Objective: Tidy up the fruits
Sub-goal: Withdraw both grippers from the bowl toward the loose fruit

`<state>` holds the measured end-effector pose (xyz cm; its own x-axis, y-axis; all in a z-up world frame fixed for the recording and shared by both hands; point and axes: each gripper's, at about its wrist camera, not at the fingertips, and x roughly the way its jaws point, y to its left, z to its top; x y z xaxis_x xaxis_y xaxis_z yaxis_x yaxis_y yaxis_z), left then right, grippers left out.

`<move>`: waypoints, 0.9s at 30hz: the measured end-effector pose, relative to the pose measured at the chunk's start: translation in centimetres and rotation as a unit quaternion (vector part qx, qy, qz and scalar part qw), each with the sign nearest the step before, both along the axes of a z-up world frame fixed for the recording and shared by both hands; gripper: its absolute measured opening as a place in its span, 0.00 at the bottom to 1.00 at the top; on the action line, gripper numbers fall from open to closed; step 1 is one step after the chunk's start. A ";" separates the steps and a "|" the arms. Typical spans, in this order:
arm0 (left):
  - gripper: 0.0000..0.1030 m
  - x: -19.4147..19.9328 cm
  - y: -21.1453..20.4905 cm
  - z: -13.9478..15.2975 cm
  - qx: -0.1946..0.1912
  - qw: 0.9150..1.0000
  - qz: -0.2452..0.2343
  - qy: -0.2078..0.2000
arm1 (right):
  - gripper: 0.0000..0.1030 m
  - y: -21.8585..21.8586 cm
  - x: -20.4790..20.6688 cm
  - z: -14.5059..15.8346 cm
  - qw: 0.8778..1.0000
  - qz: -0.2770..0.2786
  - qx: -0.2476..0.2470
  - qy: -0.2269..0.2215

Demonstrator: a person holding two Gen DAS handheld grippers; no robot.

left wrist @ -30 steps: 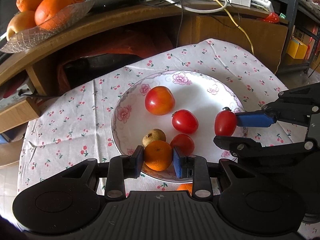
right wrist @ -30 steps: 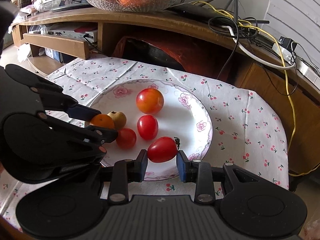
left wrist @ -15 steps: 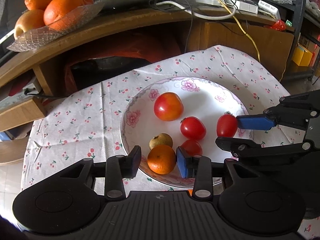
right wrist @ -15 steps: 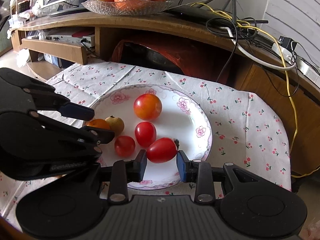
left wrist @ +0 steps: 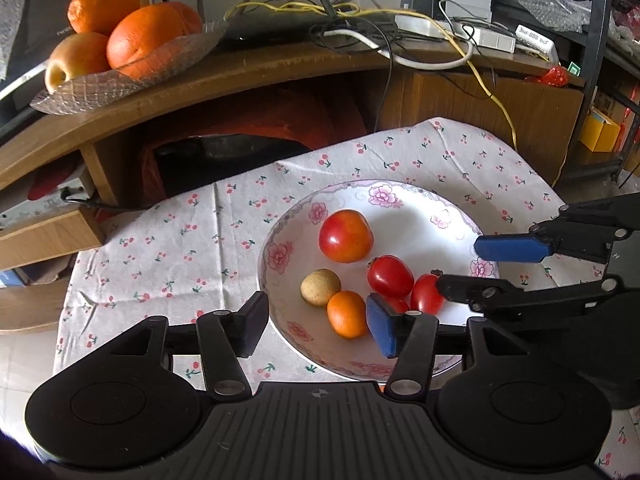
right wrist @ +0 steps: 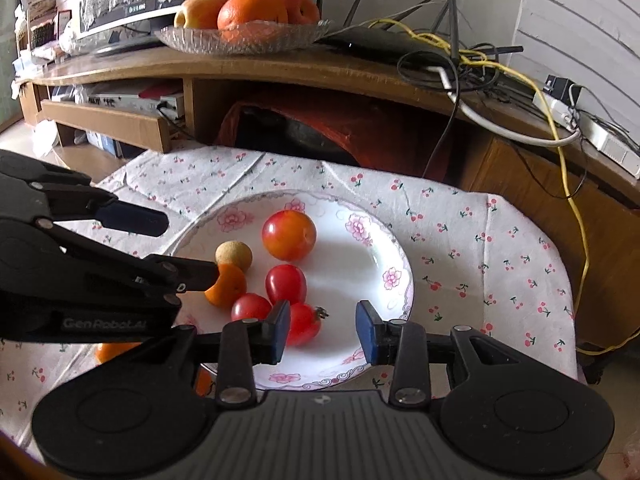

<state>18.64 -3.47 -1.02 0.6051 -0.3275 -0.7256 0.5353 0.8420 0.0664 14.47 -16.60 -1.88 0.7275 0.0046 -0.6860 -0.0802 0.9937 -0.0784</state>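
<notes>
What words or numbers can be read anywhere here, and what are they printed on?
"GenRobot.AI": on the side of the left tool, seen from the right wrist.
White label on the shelf box: seems to hold "888", the rest unreadable.
Monitor bezel: small lettering, too blurred to read.

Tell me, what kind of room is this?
Most likely a living room at home. A wooden TV stand carries a screen, a router with tangled cables, and a glass fruit bowl. In front stands a small table under a cherry-print cloth.
</notes>
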 end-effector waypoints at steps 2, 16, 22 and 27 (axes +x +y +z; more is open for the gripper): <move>0.61 -0.1 0.4 0.2 0.000 1.000 0.000 -0.001 | 0.37 0.0 -0.2 0.3 1.000 0.000 0.003 -0.003; 0.63 -2.9 4.8 0.1 0.009 0.999 -0.046 0.013 | 0.37 3.6 -4.9 -0.2 0.995 0.090 0.026 0.026; 0.63 -4.7 5.3 -1.0 0.020 0.995 -0.092 0.035 | 0.37 4.4 -4.8 -1.4 0.993 0.107 0.021 0.049; 0.62 -5.4 4.8 -2.4 0.031 0.992 -0.115 0.051 | 0.37 3.8 -4.6 -1.6 0.993 0.101 0.021 0.055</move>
<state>13.29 1.31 -3.41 0.4423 -0.4013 -0.8021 0.7191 0.6932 0.0497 9.89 -12.79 -3.43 0.6296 0.1732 -0.7574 -0.2837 0.9588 -0.0166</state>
